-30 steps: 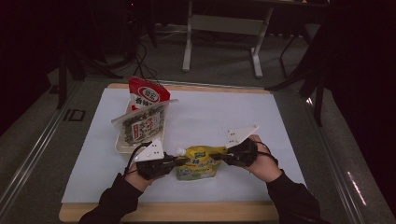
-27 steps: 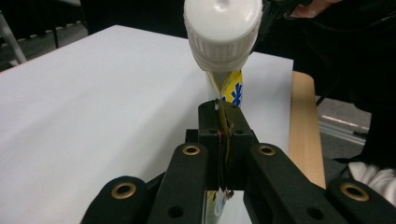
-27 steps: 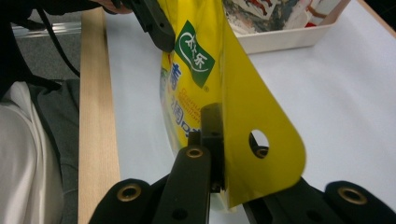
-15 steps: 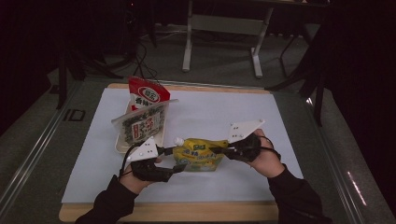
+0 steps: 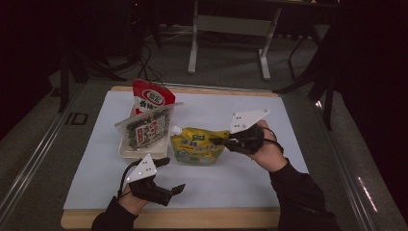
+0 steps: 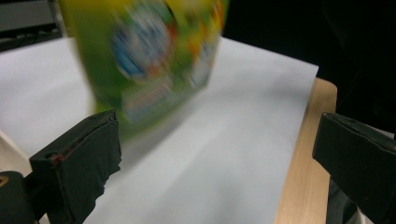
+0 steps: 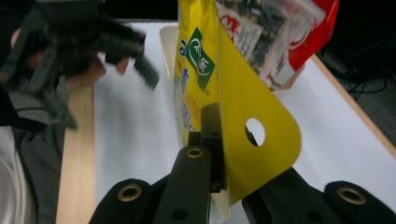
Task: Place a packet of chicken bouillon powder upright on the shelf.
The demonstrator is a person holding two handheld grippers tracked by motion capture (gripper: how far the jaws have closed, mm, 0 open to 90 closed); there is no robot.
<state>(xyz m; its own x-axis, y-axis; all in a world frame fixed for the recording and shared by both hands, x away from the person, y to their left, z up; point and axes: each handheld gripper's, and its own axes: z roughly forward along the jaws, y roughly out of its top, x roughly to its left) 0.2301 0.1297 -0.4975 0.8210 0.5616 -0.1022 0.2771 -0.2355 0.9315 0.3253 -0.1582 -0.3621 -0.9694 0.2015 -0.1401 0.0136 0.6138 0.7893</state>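
Yellow and green, the spouted drink pouch (image 5: pixel 199 145) lies near the middle of the white sheet (image 5: pixel 288 125) on the table (image 5: pixel 192 217) in the high view, its white cap pointing toward a shallow white tray (image 5: pixel 126 153) just beside it that carries a dark-printed snack packet (image 5: pixel 144 129), with a red snack bag (image 5: pixel 153 97) behind. The right hand-held gripper (image 5: pixel 217 140) is clenched on the pouch's right edge. The left hand-held gripper (image 5: pixel 172 175) sits nearer the table's front edge, apart from the pouch, its jaws having just been opening and now spread with nothing between them. From the left gripper view, the two black jaws stand wide apart over the white sheet, and the pouch (image 6: pixel 149 60) appears blurred beyond them, clear of both pads. From the right gripper view, the jaws pinch the pouch's (image 7: pixel 243 102) flat yellow edge close to its round punched hole, the pouch standing on edge; the left hand-held gripper (image 7: pixel 140 60) hangs released at upper left, and the snack packet (image 7: pixel 261 23) and red bag (image 7: pixel 313 32) sit behind the pouch.
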